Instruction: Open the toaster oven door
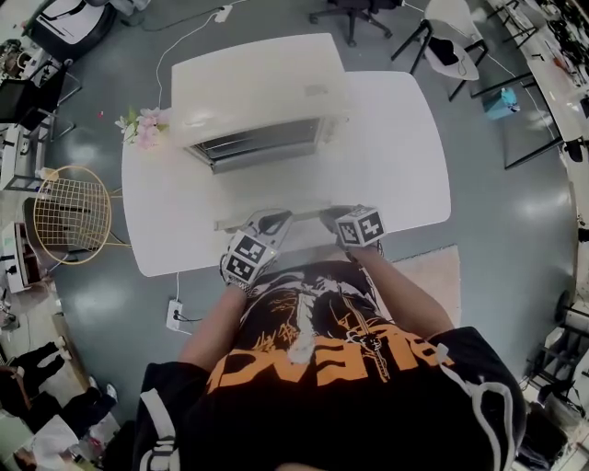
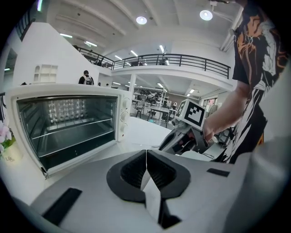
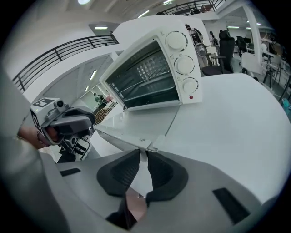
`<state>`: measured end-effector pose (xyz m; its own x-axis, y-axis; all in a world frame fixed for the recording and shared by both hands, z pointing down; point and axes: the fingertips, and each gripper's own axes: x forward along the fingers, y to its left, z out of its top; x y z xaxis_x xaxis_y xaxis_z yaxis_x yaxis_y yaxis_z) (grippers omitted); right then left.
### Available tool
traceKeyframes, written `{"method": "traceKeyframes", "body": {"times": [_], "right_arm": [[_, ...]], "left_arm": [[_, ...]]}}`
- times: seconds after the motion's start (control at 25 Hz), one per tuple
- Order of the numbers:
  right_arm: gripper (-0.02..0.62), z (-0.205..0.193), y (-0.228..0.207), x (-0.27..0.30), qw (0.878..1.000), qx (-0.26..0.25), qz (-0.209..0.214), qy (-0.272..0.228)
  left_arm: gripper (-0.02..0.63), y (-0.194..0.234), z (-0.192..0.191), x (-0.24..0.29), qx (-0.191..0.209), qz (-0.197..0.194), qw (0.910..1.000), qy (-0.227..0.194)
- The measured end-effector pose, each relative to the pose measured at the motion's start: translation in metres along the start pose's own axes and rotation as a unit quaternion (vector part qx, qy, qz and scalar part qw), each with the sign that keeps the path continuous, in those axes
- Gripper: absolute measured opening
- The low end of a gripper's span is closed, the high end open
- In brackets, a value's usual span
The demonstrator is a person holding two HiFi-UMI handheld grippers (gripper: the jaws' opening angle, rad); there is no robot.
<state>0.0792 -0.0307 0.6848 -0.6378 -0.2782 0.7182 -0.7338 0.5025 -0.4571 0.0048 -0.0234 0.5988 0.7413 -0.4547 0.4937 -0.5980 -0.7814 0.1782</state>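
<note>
One toaster oven [image 1: 262, 92] sits at the table's [image 1: 405, 156] far edge — its door [image 1: 276, 195] lies flat, open. At the door's near edge the right gripper [image 3: 142, 154] pinches the handle [image 3: 151, 146] — the left gripper [image 2: 146, 152] has its fingers pressed together.

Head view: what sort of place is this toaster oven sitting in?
Probably a large open office or lab hall, not a kitchen. The oven stands on a plain white table, office chairs stand nearby, and the left gripper view shows a railed upper gallery under ceiling lights.
</note>
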Motion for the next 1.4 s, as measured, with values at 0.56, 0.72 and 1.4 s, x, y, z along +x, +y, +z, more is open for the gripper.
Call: {"method": "traceKeyframes", "body": {"times": [0.56,0.72,1.4], "right_arm": [[0.012,-0.052,-0.031,0.040,0.996,0.014,-0.025,0.080],[0.012,-0.058,-0.035,0.047,0.995,0.019,-0.027,0.099],[0.014,-0.063,-0.025,0.031,0.995,0.013,-0.035,0.097]], "left_arm": [[0.023,0.021,0.000,-0.018,-0.015,0.023,0.9995,-0.015],[0.023,0.028,-0.007,-0.022,-0.025,0.030,0.9991,-0.014],[0.023,0.031,-0.003,-0.017,-0.029,0.024,0.9989,-0.027]]}}
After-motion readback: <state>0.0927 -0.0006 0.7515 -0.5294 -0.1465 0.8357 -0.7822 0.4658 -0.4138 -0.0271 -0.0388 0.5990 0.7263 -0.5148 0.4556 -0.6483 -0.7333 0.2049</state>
